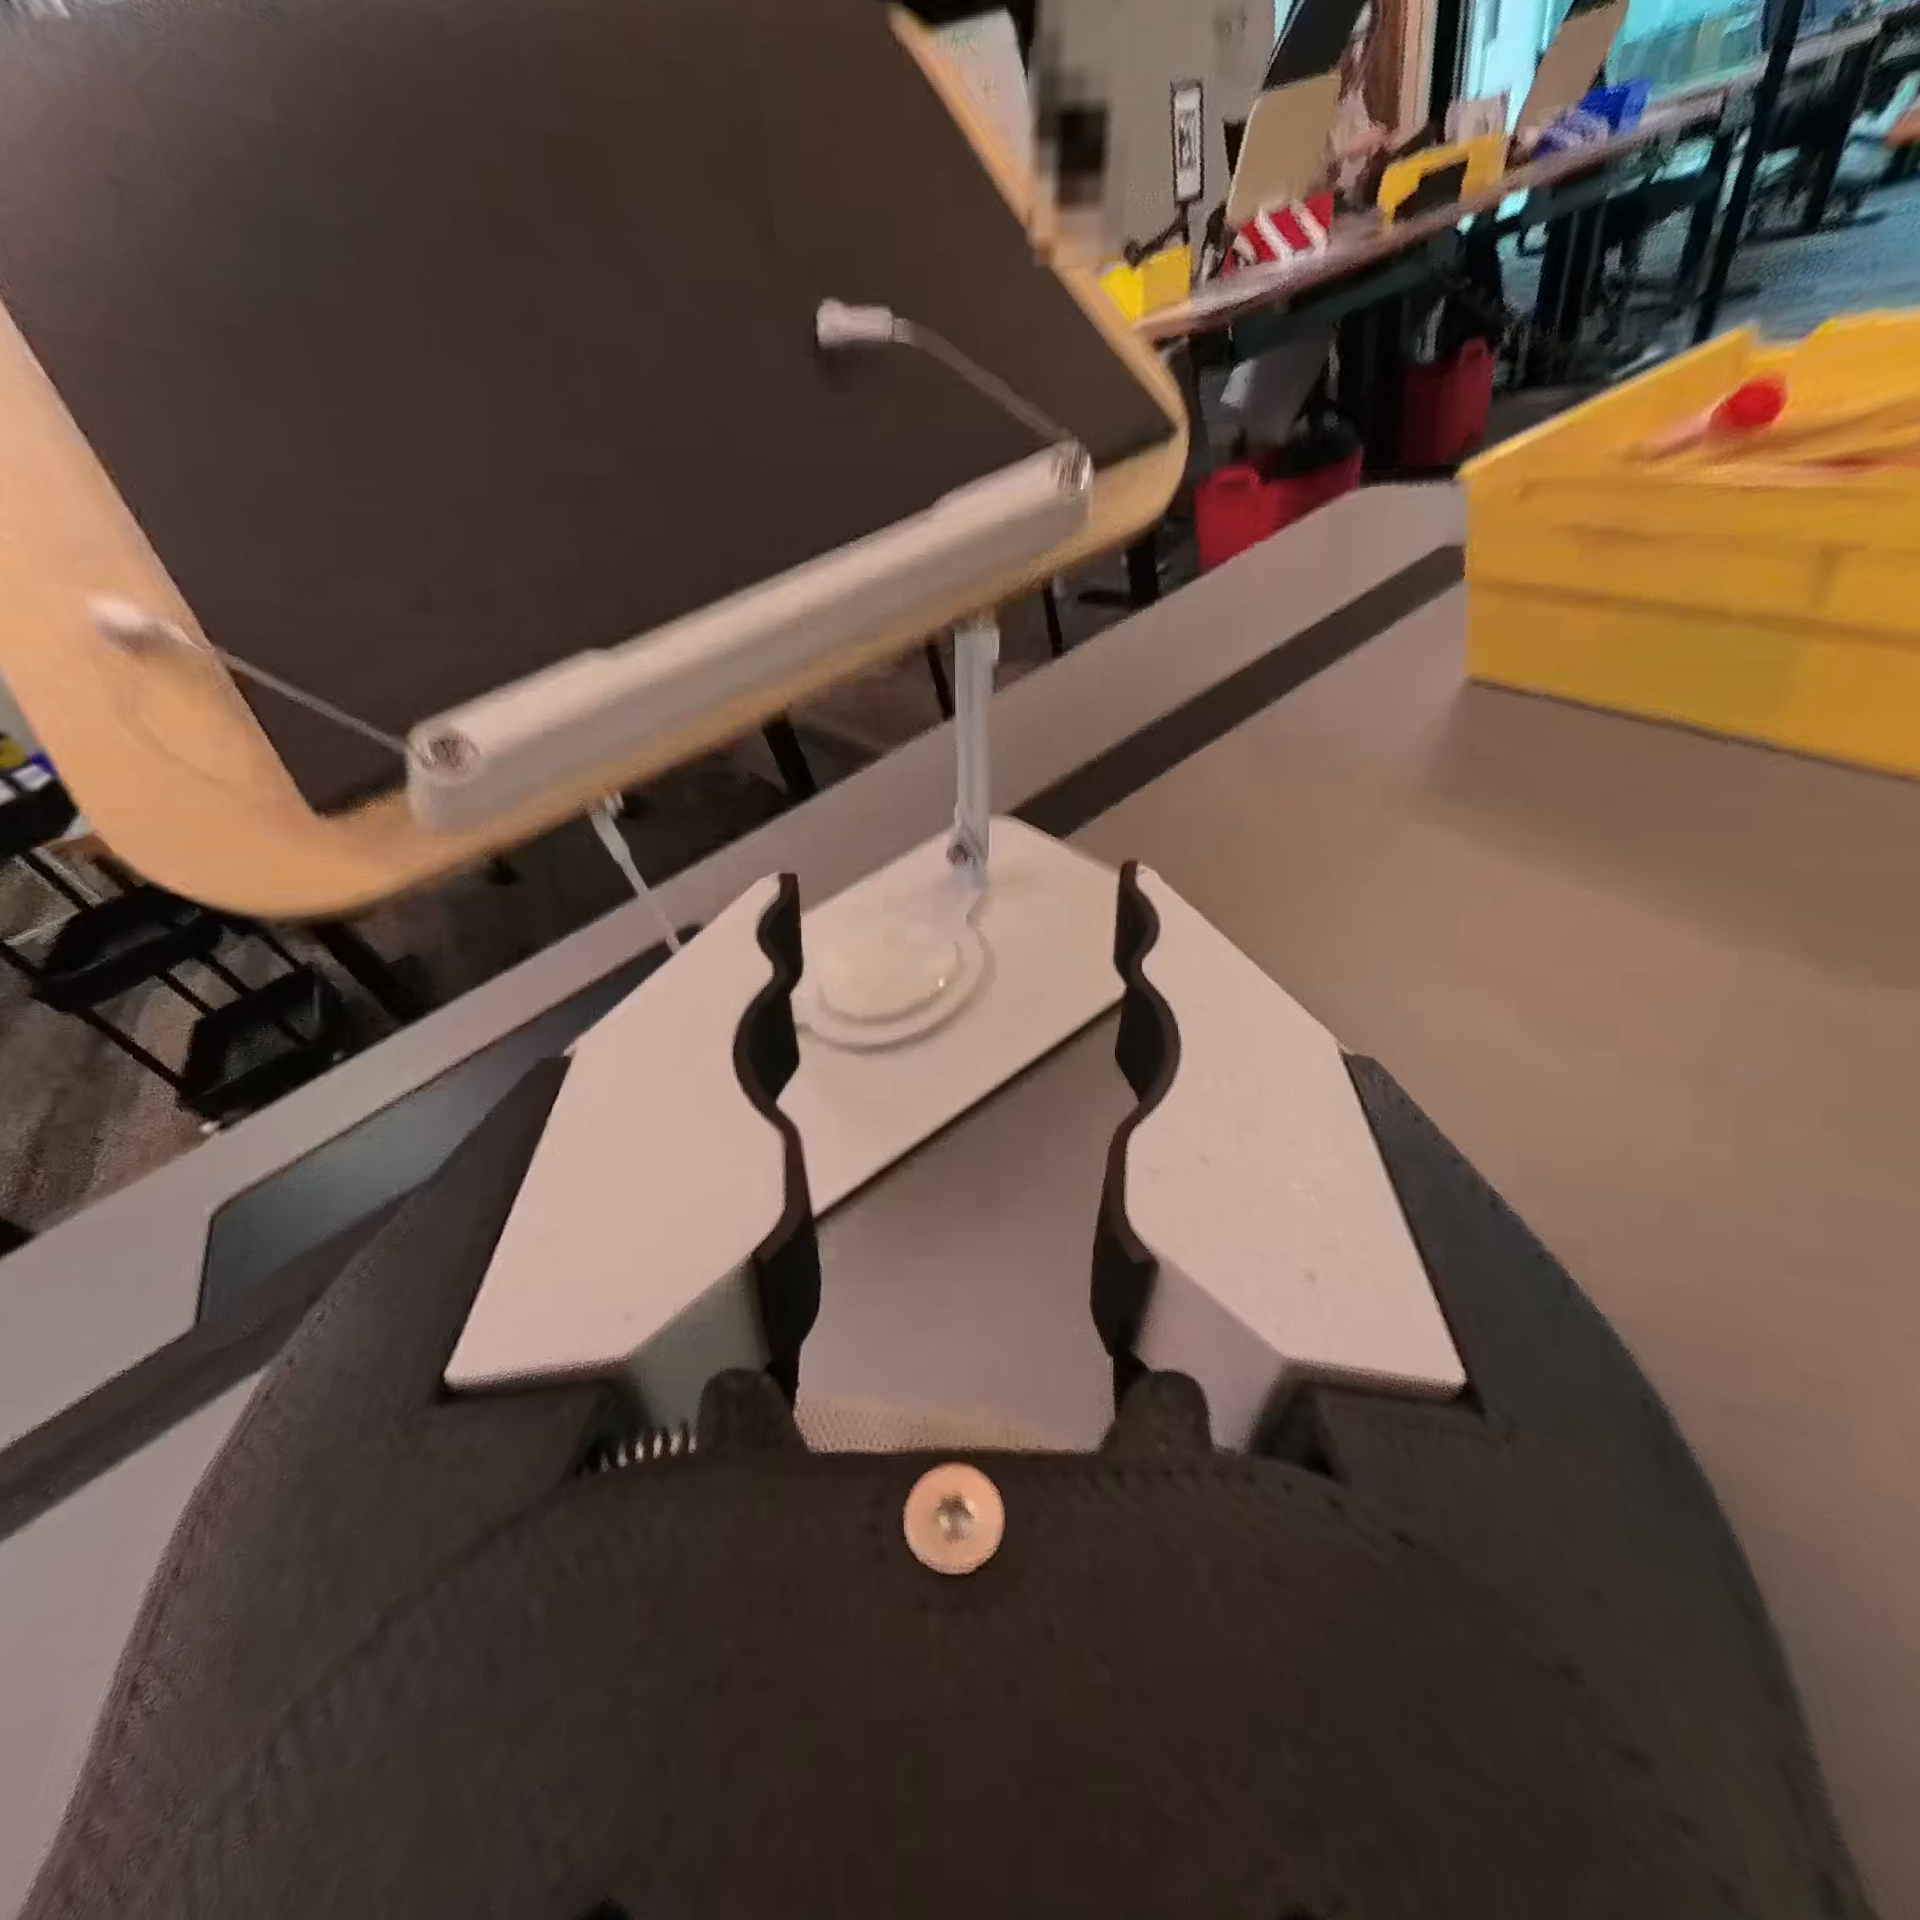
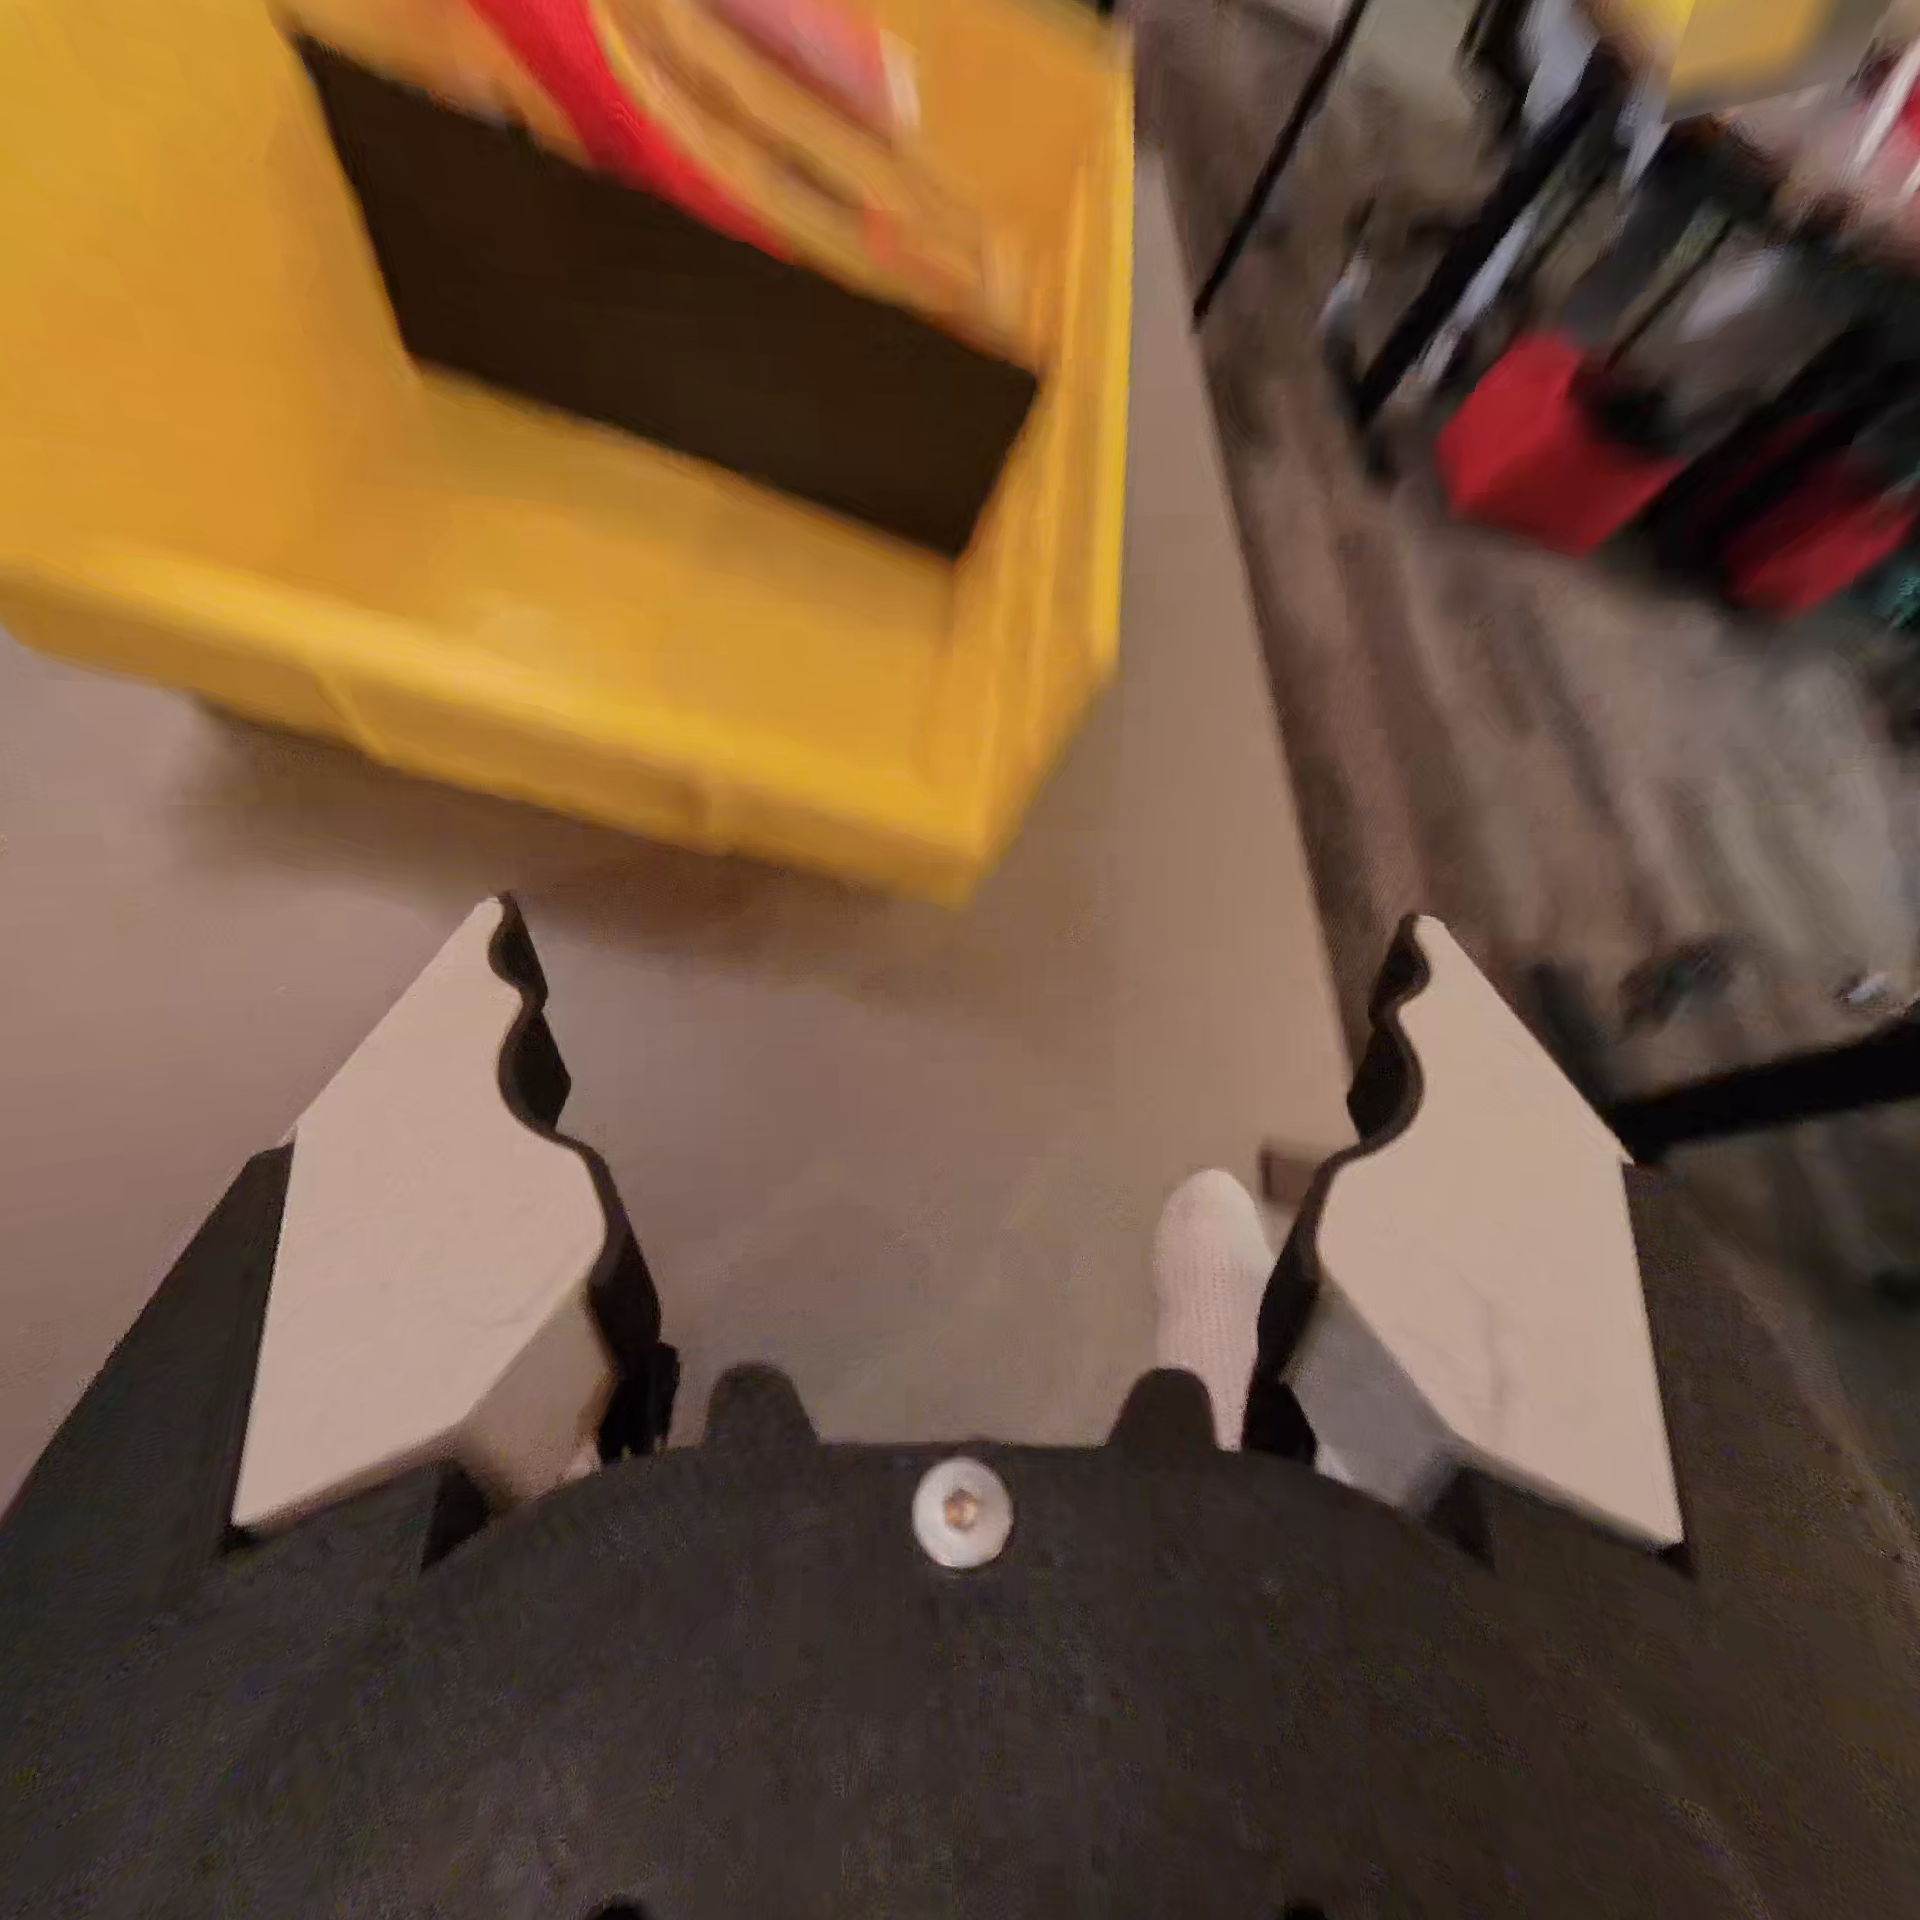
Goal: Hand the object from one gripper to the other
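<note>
**Both grippers standing released over a grey table, the bin's contents out of reach**

A smooth grey table (image 1: 1507, 935) is filling the lower part of both views, with a dark strip running along its far edge. Beyond it a workshop is showing: long benches, red containers on the floor, dark frames, all blurred.

The left gripper (image 1: 956, 987) is hovering with its jaws parted and nothing between them. Just past its fingertips a flat white base plate (image 1: 1039, 914) is lying on the table, carrying a thin post up to a tilted dark board with a wooden rim (image 1: 520, 364). Only this view is showing that stand. At the right, a yellow bin (image 1: 1683, 582) is sitting well apart, with a red-tipped object (image 1: 1756, 400) lying inside it.

The right gripper (image 2: 956, 935) is also released, its jaws wide and empty. Its view alone is looking down into the yellow bin (image 2: 520, 675), where red and orange items (image 2: 665, 135) are lying, too smeared to identify. A white-gloved finger (image 2: 1205, 1278) is showing between the jaws, near the right one. The bin is standing just ahead of the fingertips.
</note>
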{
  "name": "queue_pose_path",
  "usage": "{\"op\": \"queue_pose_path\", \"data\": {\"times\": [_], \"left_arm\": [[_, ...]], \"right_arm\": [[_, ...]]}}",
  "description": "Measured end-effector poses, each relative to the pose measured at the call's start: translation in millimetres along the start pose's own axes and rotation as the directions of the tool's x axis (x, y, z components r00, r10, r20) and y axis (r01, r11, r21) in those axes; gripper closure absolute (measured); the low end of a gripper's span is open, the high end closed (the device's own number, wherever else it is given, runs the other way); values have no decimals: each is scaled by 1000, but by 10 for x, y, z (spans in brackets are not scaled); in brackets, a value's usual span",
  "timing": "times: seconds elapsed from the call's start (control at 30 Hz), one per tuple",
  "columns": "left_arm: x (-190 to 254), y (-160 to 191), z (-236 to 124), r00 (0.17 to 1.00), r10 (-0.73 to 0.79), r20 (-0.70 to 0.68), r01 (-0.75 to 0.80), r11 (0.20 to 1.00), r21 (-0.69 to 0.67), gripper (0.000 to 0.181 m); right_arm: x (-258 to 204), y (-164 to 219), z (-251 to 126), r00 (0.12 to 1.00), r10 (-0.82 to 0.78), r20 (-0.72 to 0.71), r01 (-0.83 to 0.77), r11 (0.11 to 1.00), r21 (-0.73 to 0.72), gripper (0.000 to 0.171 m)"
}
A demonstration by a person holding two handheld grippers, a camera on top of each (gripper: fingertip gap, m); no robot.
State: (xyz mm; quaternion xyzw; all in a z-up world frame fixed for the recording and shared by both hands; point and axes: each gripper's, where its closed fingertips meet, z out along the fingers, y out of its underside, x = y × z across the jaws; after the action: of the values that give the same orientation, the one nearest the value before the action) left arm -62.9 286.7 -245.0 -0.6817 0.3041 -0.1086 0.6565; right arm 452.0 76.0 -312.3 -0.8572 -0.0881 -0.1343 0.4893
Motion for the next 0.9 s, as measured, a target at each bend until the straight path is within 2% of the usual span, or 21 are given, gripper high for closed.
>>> {"op": "queue_pose_path", "data": {"times": [0.1,0.17,0.23,0.3,0.33,0.37,0.4,0.43,0.47,0.5,0.6,0.73,0.8,0.9], "left_arm": [[-28,-527,-216,1000,7,-15,-6,997,71,121],[-88,-883,-400,1000,25,-12,-24,994,107,122],[-221,-1205,-653,999,41,12,-43,989,139,123],[-414,-1368,-975,994,95,46,-100,988,115,128],[-563,-1386,-1168,988,130,80,-137,987,84,131],[-733,-1357,-1373,981,157,110,-163,986,40,132],[-913,-1281,-1579,977,166,131,-166,986,-15,136],[-1084,-1171,-1783,977,161,140,-152,986,-72,140],[-1257,-1037,-1983,977,152,152,-132,983,-131,141],[-1435,-916,-2186,974,137,179,-107,980,-170,142],[-1708,-459,-2681,978,48,203,17,952,-304,134],[-1783,395,-3099,968,5,251,133,838,-530,109],[-1642,655,-3189,973,-49,225,173,799,-575,114],[-1511,982,-3285,970,-104,222,229,706,-670,134]], "right_arm": [[-537,-1322,-377,983,-181,-32,183,942,280,33],[-1297,-2251,-640,958,-275,84,203,854,479,43],[-2120,-3023,-896,902,-374,217,163,758,632,51],[-2789,-3629,-1123,835,-462,300,90,652,753,70],[-3056,-3849,-1144,803,-483,350,47,636,770,78],[-3286,-4034,-1150,770,-503,393,5,620,785,92],[-3486,-4193,-1170,735,-534,419,-41,581,813,119],[-3655,-4311,-1150,703,-563,435,-72,552,831,152],[-3777,-4417,-1064,693,-564,449,-95,546,833,168],[-3882,-4500,-968,688,-557,466,-121,545,830,171],[-4179,-4531,-654,664,-552,505,-160,555,816,171],[-4498,-4097,-330,604,-577,550,-173,579,797,171],[-4598,-3817,-184,561,-582,589,-196,597,778,171],[-4685,-3443,78,538,-546,642,-230,638,735,171]]}}
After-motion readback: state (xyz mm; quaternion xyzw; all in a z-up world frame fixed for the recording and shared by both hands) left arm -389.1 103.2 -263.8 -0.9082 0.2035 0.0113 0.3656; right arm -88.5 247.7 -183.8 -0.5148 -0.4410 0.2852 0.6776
